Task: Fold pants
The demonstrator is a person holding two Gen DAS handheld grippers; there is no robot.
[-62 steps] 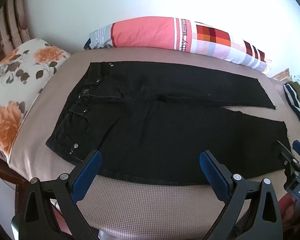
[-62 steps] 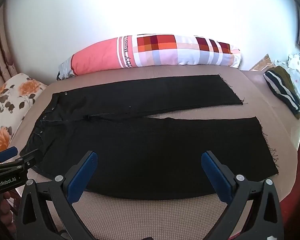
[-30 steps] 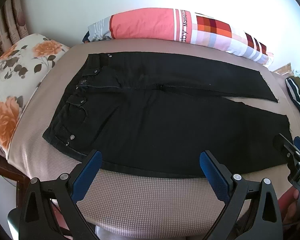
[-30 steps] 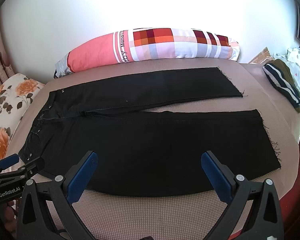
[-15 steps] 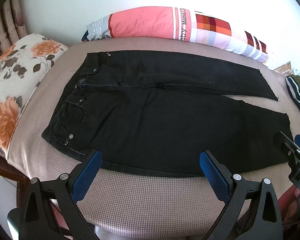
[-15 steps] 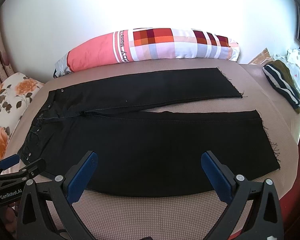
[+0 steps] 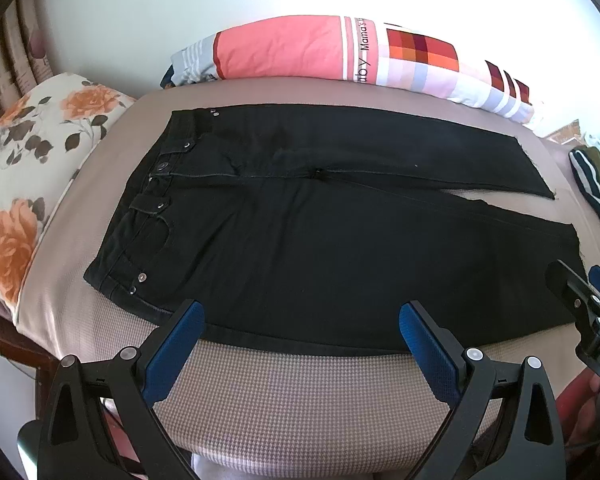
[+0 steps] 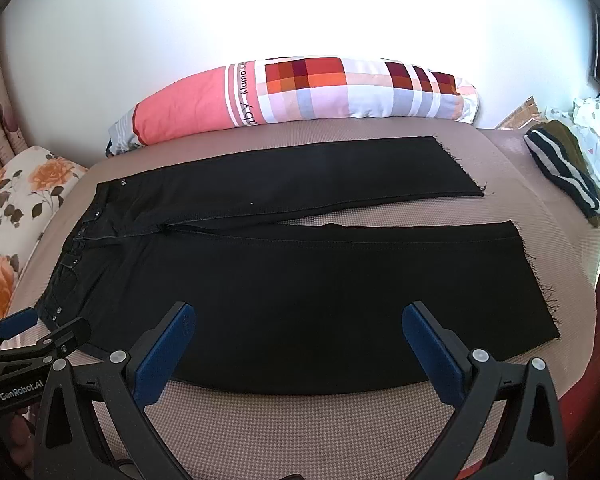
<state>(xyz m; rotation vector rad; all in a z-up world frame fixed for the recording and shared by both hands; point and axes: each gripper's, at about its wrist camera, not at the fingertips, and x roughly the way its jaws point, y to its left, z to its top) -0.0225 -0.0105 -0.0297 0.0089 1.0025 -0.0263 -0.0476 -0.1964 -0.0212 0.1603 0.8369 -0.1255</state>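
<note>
Left tool [image 7: 300,324]: both blue-padded fingers [image 7: 176,340] are spread wide apart, with nothing between them. The black finger arms extend forward from the bottom edge of the left wrist view. Right tool [image 8: 300,328]: same configuration, fingers [image 8: 428,344] fully parted and gripping nothing. Each tool appears at the edge of the other's view, so the two are held side by side. Part of a hand [image 7: 592,412] shows behind the right tool.
</note>
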